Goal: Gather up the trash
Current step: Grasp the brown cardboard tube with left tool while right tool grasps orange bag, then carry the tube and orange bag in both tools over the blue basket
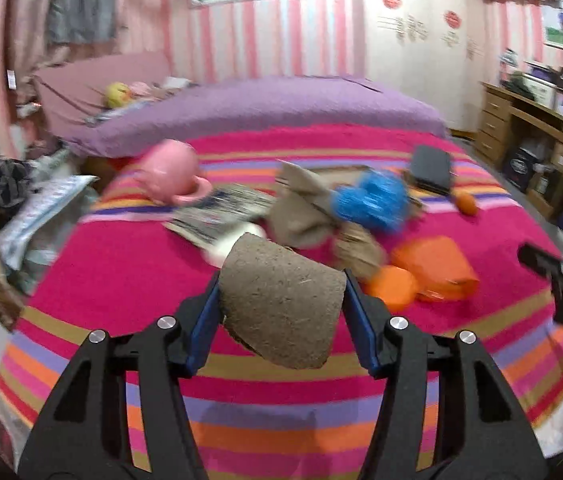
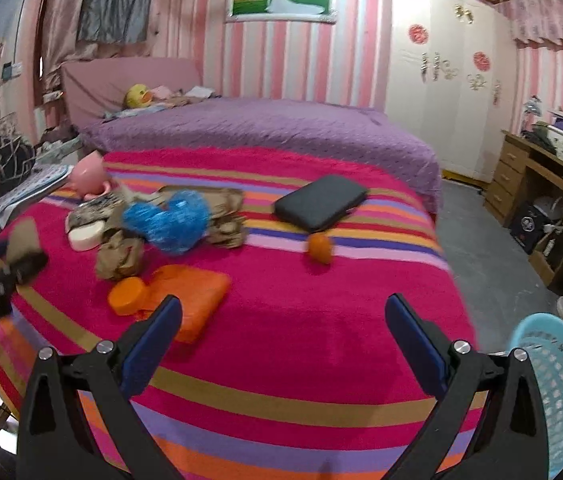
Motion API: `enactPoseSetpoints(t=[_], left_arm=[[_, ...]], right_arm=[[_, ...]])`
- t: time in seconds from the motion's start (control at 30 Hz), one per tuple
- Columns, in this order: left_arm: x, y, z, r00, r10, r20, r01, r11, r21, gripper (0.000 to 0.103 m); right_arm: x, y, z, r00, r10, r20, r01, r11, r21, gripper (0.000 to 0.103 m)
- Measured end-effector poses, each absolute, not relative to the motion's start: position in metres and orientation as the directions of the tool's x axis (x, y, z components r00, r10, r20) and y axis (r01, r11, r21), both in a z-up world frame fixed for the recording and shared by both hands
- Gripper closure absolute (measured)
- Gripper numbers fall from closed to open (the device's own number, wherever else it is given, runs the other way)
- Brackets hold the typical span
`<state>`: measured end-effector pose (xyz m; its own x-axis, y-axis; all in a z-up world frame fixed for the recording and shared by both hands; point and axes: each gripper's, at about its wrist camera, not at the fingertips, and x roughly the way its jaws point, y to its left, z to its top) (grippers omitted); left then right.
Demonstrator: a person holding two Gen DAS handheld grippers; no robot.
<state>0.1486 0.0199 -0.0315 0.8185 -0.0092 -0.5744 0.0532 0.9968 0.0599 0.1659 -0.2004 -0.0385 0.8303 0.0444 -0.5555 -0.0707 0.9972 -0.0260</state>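
My left gripper (image 1: 281, 276) is shut on a curved piece of brown pulp cardboard (image 1: 281, 304), which is lifted above the striped bedspread (image 1: 121, 280). The right wrist view shows the same gripper (image 2: 13, 264) at the left edge with the brown piece (image 2: 23, 236) in it. Crumpled brown paper (image 2: 119, 256) lies beside a blue fluffy heart (image 2: 169, 220) near the middle of the bed. My right gripper (image 2: 283, 300) stands open with nothing between its fingers, above the near part of the bed. A light blue mesh basket (image 2: 557, 392) sits at the lower right, beside the bed.
On the bed lie an orange box (image 2: 189, 300) with a round orange lid (image 2: 125, 296), an orange fruit (image 2: 318, 248), a black case (image 2: 319, 200), a pink cup (image 2: 87, 176) and a white block (image 2: 83, 238). A wooden desk (image 2: 529, 176) stands at the right wall.
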Motion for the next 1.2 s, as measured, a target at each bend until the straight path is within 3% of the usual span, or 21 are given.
enactPoseSetpoints(t=[0.03,0.17,0.23,0.37,0.43,0.5,0.53,1.2], left_arm=[[0.150,0.027,-0.031,0.820,0.009,-0.572,0.028,0.998,0.056,0.047],[0.158,0.046,-0.033,0.814,0.044,-0.580,-0.025,0.999,0.041,0.047],[0.160,0.050,-0.035,0.815,0.066,-0.576,-0.044,0.998,0.052,0.047],[0.165,0.059,-0.036,0.811,0.076,-0.580,-0.065,0.997,0.040,0.047],[0.164,0.061,-0.036,0.813,0.078,-0.577,-0.070,0.997,0.036,0.047],[0.163,0.061,-0.035,0.816,0.081,-0.573,-0.072,0.997,0.038,0.047],[0.163,0.061,-0.035,0.817,0.081,-0.571,-0.072,0.997,0.039,0.047],[0.131,0.007,-0.016,0.860,0.050,-0.508,-0.006,0.996,0.087,0.047]], right_arm=[[0.170,-0.195,-0.042,0.822,0.055,-0.567,-0.080,0.997,-0.019,0.005],[0.190,-0.170,-0.061,0.768,0.125,-0.628,-0.137,0.990,0.029,0.027],[0.197,-0.158,-0.068,0.746,0.152,-0.649,-0.165,0.985,0.041,0.029],[0.205,-0.140,-0.083,0.694,0.154,-0.703,-0.198,0.980,0.020,0.052],[0.204,-0.139,-0.084,0.694,0.170,-0.699,-0.213,0.977,0.027,0.057],[0.202,-0.142,-0.083,0.691,0.206,-0.693,-0.234,0.971,0.056,0.082],[0.201,-0.144,-0.082,0.696,0.207,-0.688,-0.233,0.971,0.057,0.087],[0.129,-0.258,-0.008,0.840,0.167,-0.516,-0.176,0.984,0.031,0.088]])
